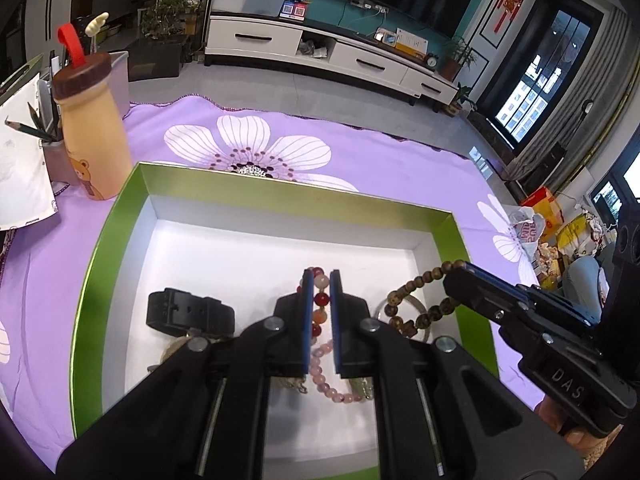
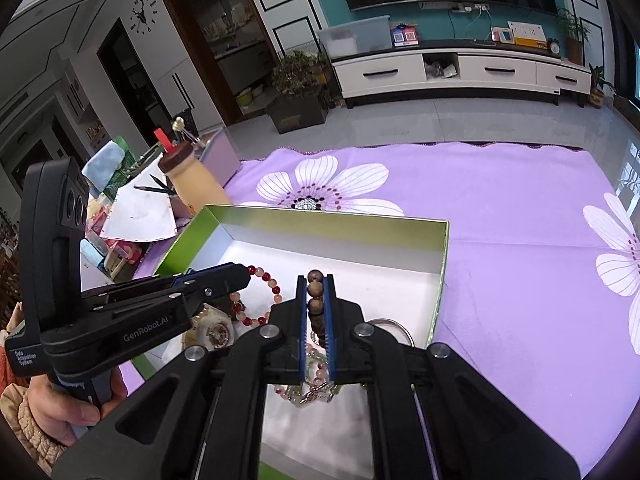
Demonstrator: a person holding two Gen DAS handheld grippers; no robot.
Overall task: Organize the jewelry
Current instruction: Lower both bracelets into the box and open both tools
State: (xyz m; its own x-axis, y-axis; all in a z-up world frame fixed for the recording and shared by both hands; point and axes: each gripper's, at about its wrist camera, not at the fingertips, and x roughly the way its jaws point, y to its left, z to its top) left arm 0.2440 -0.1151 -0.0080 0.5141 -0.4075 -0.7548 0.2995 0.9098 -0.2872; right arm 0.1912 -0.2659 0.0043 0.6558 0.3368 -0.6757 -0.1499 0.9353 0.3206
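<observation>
A green box with a white floor point(image 1: 224, 264) lies on the purple cloth; it also shows in the right wrist view point(image 2: 360, 256). My left gripper point(image 1: 321, 280) is shut on a red and pink bead bracelet point(image 1: 322, 300), seen from the side in the right wrist view point(image 2: 264, 280). My right gripper point(image 2: 315, 280) is shut on a brown wooden bead bracelet point(image 2: 315, 289), which hangs over the box's right side in the left wrist view point(image 1: 424, 296). In the box lie a black strap point(image 1: 188, 312), a watch point(image 2: 214, 330), a clear bangle point(image 2: 394, 326) and a pale pink bead string point(image 1: 332, 390).
A cream bottle with a brown cap point(image 1: 94, 132) stands left of the box, beside a pencil cup point(image 1: 56, 156) and white paper point(image 1: 20, 176). The flowered purple cloth point(image 2: 520, 240) spreads to the right. A TV cabinet point(image 1: 328, 52) stands across the floor.
</observation>
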